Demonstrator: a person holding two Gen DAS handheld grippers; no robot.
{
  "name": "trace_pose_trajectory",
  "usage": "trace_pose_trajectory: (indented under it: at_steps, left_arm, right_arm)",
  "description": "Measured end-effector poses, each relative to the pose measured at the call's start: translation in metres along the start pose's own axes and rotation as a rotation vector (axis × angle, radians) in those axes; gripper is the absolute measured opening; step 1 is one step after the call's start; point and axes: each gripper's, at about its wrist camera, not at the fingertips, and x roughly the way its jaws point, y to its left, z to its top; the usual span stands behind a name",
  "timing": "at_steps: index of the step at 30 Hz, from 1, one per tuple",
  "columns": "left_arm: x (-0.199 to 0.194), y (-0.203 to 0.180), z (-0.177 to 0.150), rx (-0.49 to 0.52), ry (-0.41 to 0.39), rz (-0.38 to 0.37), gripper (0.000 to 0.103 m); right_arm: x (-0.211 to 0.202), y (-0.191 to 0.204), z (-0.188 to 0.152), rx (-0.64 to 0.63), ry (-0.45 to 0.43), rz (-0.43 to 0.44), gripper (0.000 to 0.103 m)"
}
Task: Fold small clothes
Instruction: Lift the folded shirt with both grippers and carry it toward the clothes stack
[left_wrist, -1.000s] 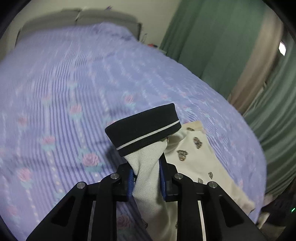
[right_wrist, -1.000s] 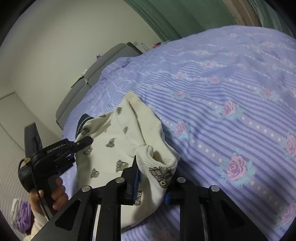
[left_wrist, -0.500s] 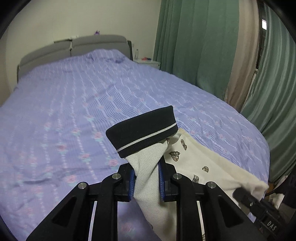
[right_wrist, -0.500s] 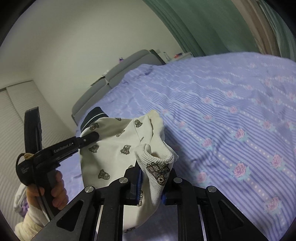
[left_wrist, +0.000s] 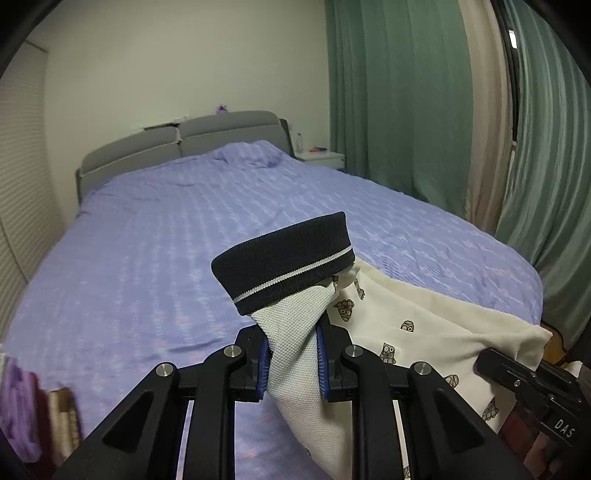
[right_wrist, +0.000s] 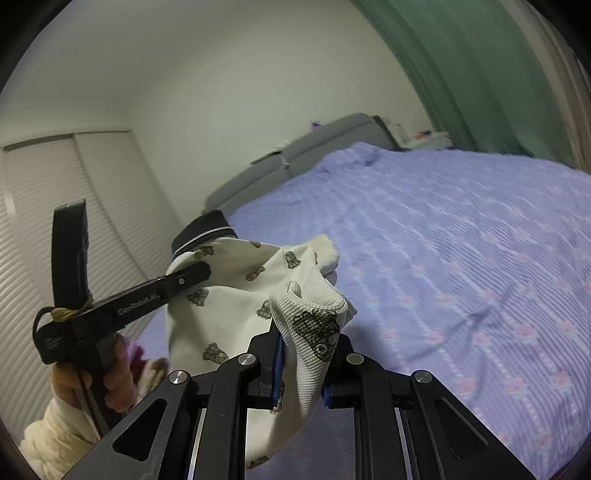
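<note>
A small cream garment (left_wrist: 424, 332) printed with little bears hangs stretched between my two grippers, above the bed (left_wrist: 166, 240). Its navy ribbed band (left_wrist: 284, 266) with a white stripe sticks up past my left gripper (left_wrist: 291, 365), which is shut on a bunched fold of the fabric. In the right wrist view my right gripper (right_wrist: 299, 363) is shut on the other edge of the garment (right_wrist: 221, 295). The left gripper (right_wrist: 197, 272) shows there at the left, held by a hand (right_wrist: 110, 369), just under the navy band (right_wrist: 203, 230).
The bed (right_wrist: 461, 240) has a lilac striped cover with roses, a grey headboard (left_wrist: 184, 136) and a white nightstand (left_wrist: 321, 157). Green curtains (left_wrist: 399, 92) hang on the right. Louvred doors (right_wrist: 55, 206) stand on the left. A pile of clothes (left_wrist: 22, 413) lies at the lower left.
Both grippers have risen with the garment, lifting it off the bedcover. The views have tilted up, so the headboard and walls now show. Both grips are unchanged.
</note>
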Motion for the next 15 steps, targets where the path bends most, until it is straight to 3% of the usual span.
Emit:
trace_pose_trajectory:
  at_steps: [7,15]
  left_arm:
    - [-0.065,0.070,0.004,-0.039,-0.034,0.079,0.021]
    - [-0.127,0.184,0.012,-0.091,-0.035,0.171,0.021]
  right_arm:
    - [-0.002,0.083,0.003,-0.068,-0.008,0.114,0.017]
    - [0.036,0.190,0.002,-0.134,0.033,0.294,0.017]
